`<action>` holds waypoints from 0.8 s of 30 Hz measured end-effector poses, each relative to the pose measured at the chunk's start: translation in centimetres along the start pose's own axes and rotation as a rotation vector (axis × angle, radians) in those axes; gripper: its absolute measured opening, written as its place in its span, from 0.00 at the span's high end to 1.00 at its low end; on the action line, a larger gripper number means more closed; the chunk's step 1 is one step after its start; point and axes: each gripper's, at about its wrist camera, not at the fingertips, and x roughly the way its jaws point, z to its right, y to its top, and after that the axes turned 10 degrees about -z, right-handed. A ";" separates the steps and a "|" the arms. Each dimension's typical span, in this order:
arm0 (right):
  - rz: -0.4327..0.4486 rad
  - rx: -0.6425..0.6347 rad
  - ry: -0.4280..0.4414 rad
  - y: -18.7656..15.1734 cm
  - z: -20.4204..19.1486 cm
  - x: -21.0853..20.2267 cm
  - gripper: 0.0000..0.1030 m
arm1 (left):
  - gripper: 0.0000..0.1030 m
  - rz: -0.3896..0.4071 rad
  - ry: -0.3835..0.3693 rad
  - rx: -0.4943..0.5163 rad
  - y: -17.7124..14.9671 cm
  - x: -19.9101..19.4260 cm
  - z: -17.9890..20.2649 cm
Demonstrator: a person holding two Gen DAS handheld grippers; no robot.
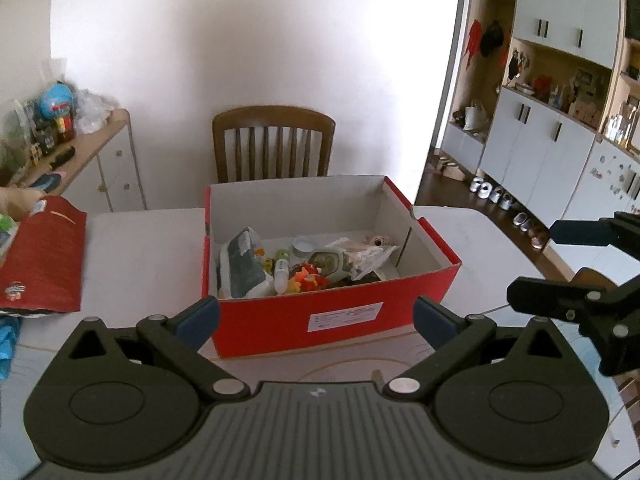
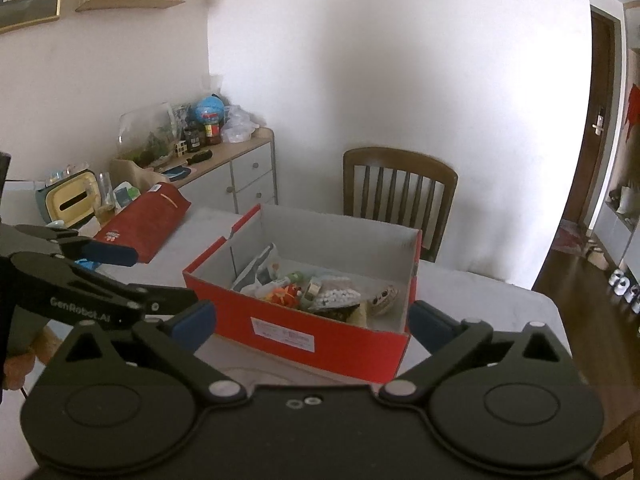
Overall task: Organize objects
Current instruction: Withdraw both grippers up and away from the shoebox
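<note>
Nearest to me: both of my tools, held back from the table's near edge, aimed down at the box.
Left gripper (image 1: 316,316): jaws spread wide, blue pads clear of everything, nothing between them but the view of the box's near wall.
Right gripper (image 2: 312,320): also spread wide and empty; from the left wrist view I see it off to the right, beyond the box's right end.
Table (image 1: 144,240): pale top; the box sits around the middle, a little toward the far edge.
Red box (image 1: 332,312): open shoe box, no lid on it, white label on the near wall, one short flap standing at the right end.
Box contents: a jumble on the floor of the box, crowded toward the left half; a dark pouch (image 1: 242,264), an orange toy (image 1: 308,276), a small bottle (image 1: 281,276), a clear bag of white beads (image 2: 336,294).
Red bag (image 1: 44,256): lies flat at the table's left edge, well apart from the box.
Far side: wooden chair (image 1: 274,142) tucked at the far edge; a cluttered sideboard (image 2: 236,160) against the wall.
Step in hand: I judge both tools free, facing the filled box, with no item held.
Next move: likely choosing one piece, then lowering over the near wall without snagging the cardboard.
</note>
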 end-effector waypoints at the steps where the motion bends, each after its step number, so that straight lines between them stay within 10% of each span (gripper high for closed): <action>1: 0.000 0.002 0.001 -0.1 0.0 -0.1 0.00 | 0.00 -0.001 0.009 0.004 -0.1 -0.1 0.2; 24: -0.016 -0.006 0.009 -1.5 0.3 -0.8 0.00 | 0.00 0.003 0.045 0.013 -0.6 -1.1 1.2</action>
